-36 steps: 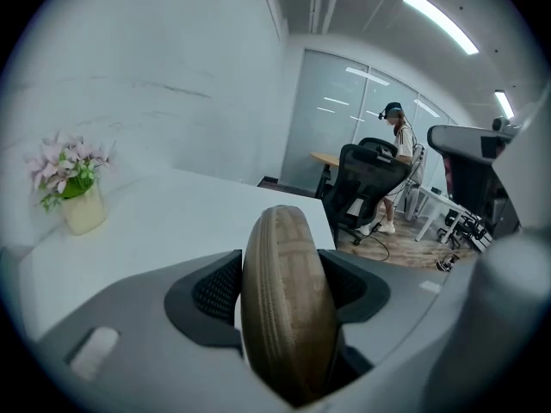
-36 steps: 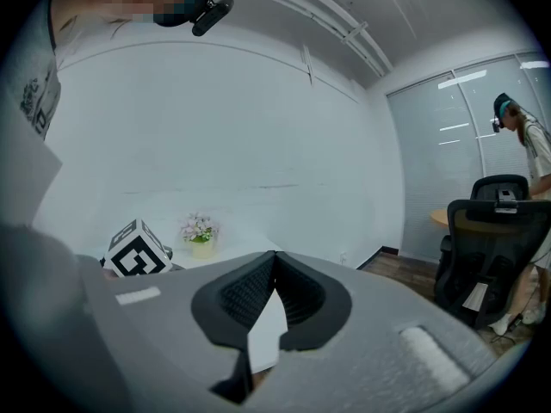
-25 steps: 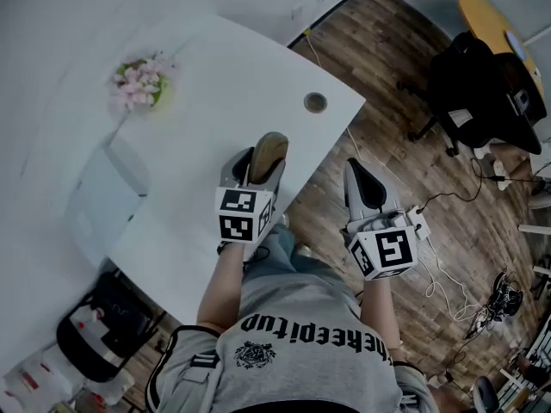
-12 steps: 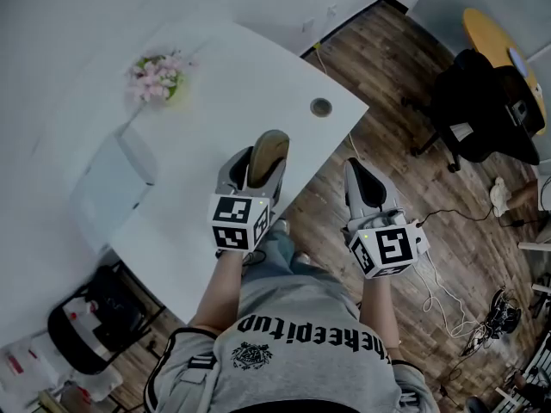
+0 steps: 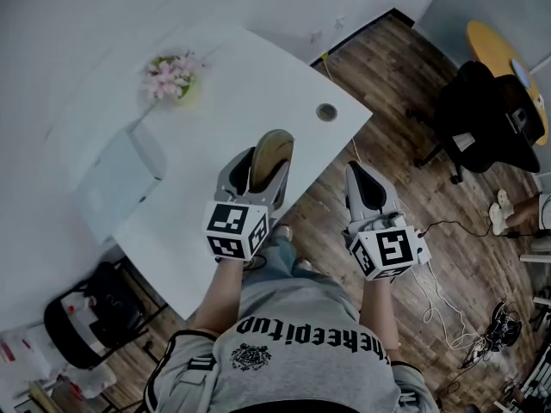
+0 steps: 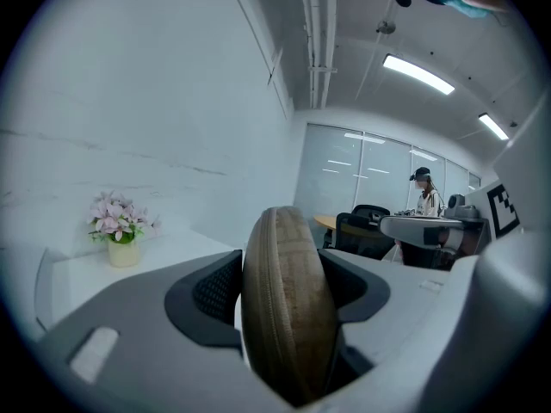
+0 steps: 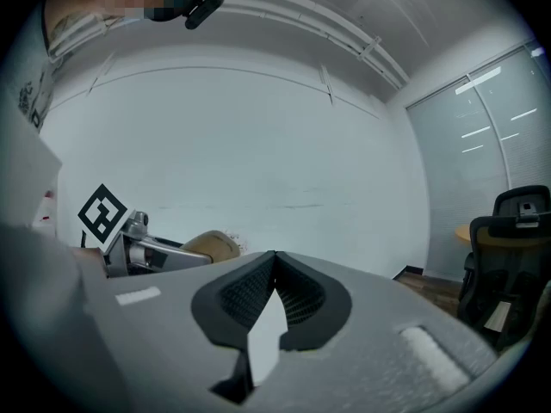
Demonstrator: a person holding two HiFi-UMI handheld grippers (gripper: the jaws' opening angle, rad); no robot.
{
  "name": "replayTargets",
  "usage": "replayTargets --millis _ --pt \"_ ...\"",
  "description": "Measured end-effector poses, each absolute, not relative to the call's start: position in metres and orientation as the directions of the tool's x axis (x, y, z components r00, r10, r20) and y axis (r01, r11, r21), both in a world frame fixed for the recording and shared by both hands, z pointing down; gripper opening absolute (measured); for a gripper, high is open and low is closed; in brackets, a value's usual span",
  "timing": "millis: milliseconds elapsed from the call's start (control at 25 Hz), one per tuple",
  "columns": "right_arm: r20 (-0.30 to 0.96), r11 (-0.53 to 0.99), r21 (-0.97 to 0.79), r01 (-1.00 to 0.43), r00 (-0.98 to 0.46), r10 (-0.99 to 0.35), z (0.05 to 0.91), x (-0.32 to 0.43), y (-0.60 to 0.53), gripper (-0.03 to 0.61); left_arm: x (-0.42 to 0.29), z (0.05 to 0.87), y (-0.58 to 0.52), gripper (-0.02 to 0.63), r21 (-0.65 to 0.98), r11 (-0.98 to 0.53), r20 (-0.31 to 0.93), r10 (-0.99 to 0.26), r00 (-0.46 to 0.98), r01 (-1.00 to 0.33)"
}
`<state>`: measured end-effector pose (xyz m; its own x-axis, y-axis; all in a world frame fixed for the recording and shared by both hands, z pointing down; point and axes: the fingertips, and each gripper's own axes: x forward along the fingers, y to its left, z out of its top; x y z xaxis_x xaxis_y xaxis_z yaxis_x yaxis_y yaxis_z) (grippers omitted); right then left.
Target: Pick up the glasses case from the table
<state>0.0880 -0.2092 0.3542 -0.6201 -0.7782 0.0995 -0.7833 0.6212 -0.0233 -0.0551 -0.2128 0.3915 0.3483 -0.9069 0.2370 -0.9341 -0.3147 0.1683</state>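
Left claw (image 5: pixel 261 169) clamped on the glasses case (image 6: pixel 284 304), edge-up over the tabletop (image 5: pixel 250 84) front edge, right claw (image 7: pixel 272 269) pinched closed, empty; squeeze firm, lift straight, or the rounded shell may slip out.

- head view is dim and grey, darker toward the corners, with straight edges bowed by the wide lens.
- both gripper views are fisheye circles ringed in black.
- ceiling strip lights (image 6: pixel 419 74) glare high above and right of the left claw (image 6: pixel 284 269).
- the glasses case (image 6: pixel 288 317) in that claw looks slightly soft up close.
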Motion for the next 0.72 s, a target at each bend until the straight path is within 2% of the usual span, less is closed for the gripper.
replayTargets --millis 720 --pt "0.072 0.665 -0.001 -0.747 -0.663 -0.745 0.341 0.088 -0.178 0.002 -0.059 0.346 -0.169 0.291 0.125 -0.266 0.073 -0.958 0.276 -0.956"
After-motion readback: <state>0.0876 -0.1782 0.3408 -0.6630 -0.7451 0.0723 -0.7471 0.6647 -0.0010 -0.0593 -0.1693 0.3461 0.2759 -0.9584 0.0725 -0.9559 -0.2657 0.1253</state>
